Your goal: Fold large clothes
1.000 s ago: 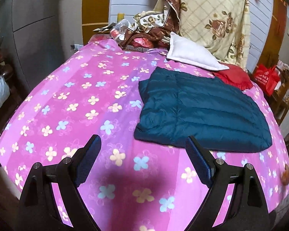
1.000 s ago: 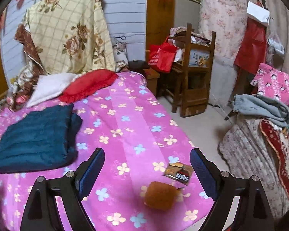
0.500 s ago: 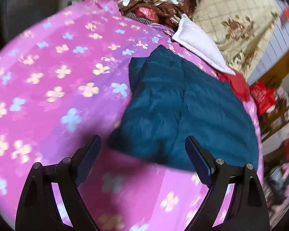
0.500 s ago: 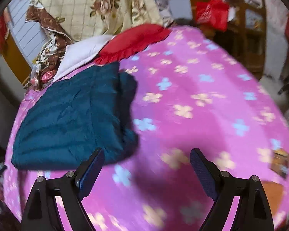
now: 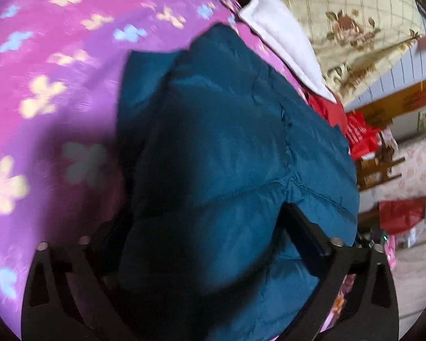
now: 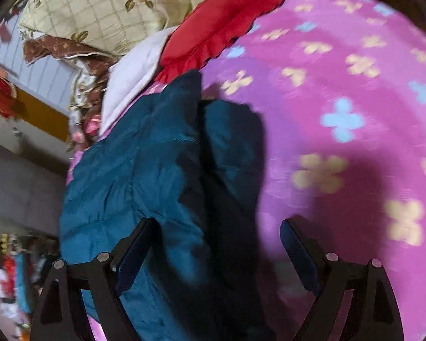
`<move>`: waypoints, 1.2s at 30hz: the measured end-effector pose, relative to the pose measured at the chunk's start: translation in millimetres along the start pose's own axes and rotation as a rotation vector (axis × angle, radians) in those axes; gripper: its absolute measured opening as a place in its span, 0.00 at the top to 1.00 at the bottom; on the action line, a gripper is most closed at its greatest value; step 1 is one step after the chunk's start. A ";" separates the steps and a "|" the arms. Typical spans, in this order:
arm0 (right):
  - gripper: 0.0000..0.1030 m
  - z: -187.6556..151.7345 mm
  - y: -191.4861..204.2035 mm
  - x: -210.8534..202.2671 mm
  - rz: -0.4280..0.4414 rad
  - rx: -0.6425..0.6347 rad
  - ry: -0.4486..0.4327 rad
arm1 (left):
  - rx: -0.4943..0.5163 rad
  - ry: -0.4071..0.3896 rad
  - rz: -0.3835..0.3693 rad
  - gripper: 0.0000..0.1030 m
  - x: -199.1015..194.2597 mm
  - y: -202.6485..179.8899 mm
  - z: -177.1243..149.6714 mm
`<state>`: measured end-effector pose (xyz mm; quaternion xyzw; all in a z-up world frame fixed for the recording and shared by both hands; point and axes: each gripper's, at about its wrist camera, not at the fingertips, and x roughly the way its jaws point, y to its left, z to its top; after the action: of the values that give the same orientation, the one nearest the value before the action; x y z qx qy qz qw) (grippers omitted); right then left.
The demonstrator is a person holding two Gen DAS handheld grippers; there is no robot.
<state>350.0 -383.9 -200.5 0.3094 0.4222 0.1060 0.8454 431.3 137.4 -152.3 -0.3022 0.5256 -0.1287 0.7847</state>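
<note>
A folded teal puffer jacket (image 5: 227, 147) lies on the pink flowered bedspread (image 5: 51, 65). My left gripper (image 5: 213, 236) is open, and the jacket's near edge bulges between its two fingers; the left finger is mostly hidden by the fabric. In the right wrist view the jacket (image 6: 144, 170) fills the lower left. My right gripper (image 6: 215, 244) is open over the jacket's right edge, one finger above the jacket and the other above the bedspread (image 6: 340, 91).
A white pillow (image 5: 284, 34), a red cushion (image 6: 221, 20) and a cream floral quilt (image 6: 108, 2) lie at the head of the bed just beyond the jacket. Red bags and wooden furniture (image 5: 377, 153) stand off the bed's far side.
Both grippers have moved in from the bed's edge down onto the jacket, one at each end. The left one now has fabric between its open fingers. The jacket has not moved.
</note>
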 end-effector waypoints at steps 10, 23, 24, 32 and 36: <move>0.63 23.7 37.5 13.6 0.038 -0.049 -0.066 | 0.087 -0.072 0.059 0.45 -2.2 -34.5 27.0; 0.35 12.7 33.5 -0.3 -0.110 0.016 -0.144 | 0.035 -0.112 0.106 0.34 -3.8 -32.5 30.2; 0.35 10.4 38.6 -8.5 -0.142 -0.005 -0.161 | 0.034 -0.126 0.088 0.34 -14.4 -32.2 26.9; 0.35 -15.0 85.0 -68.8 -0.357 -0.200 -0.338 | 0.041 -0.217 0.071 0.34 -76.6 -31.0 9.8; 0.35 -29.3 106.7 -54.5 -0.338 -0.266 -0.307 | 0.054 -0.204 0.180 0.33 -65.3 -31.5 0.3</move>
<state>302.1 -311.4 -113.1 0.1331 0.3170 -0.0306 0.9385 408.2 146.8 -84.3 -0.2443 0.4645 -0.0405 0.8502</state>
